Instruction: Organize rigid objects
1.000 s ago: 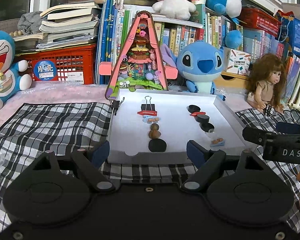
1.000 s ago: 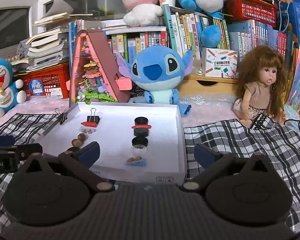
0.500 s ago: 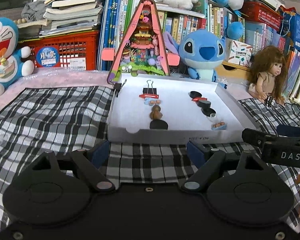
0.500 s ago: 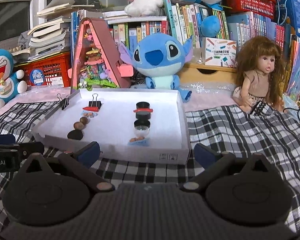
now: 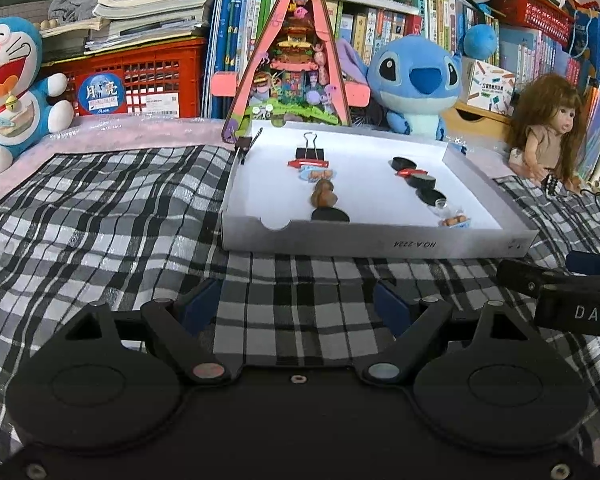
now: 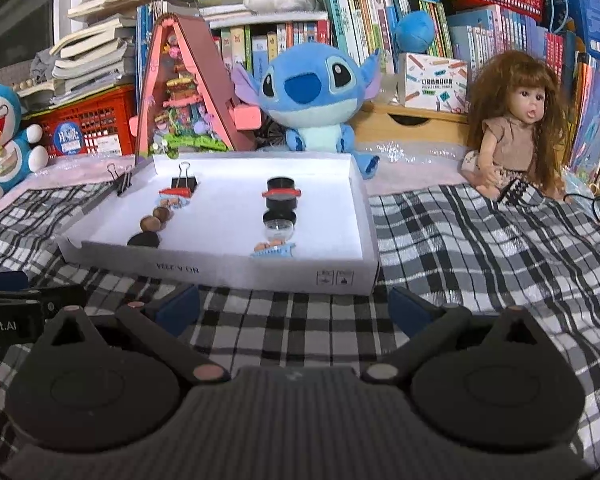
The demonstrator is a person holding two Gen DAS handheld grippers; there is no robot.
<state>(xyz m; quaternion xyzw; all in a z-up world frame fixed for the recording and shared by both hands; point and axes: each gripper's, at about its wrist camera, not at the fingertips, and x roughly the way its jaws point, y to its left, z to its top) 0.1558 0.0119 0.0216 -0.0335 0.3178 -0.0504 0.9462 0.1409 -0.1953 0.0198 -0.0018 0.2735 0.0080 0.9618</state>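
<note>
White box (image 5: 380, 242) front wall — "NO.A-223A", upside down; right gripper (image 5: 580, 312) — "DAS".

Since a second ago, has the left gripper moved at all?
Yes. The left gripper has pulled back toward the person: its fingers earlier framed the white box, and now checked cloth shows between them and its front wall.

A shallow white tray (image 6: 220, 270) lies flat at the frame's centre, holding two rows. The left row runs from a black binder clip (image 6: 184, 181) at the back, through brown round pieces (image 6: 151, 224), to a black disc (image 6: 144, 240). The right row has stacked black discs (image 6: 281, 200), a clear cap (image 6: 278, 229) and a blue hair clip (image 6: 274, 250) nearest.
</note>
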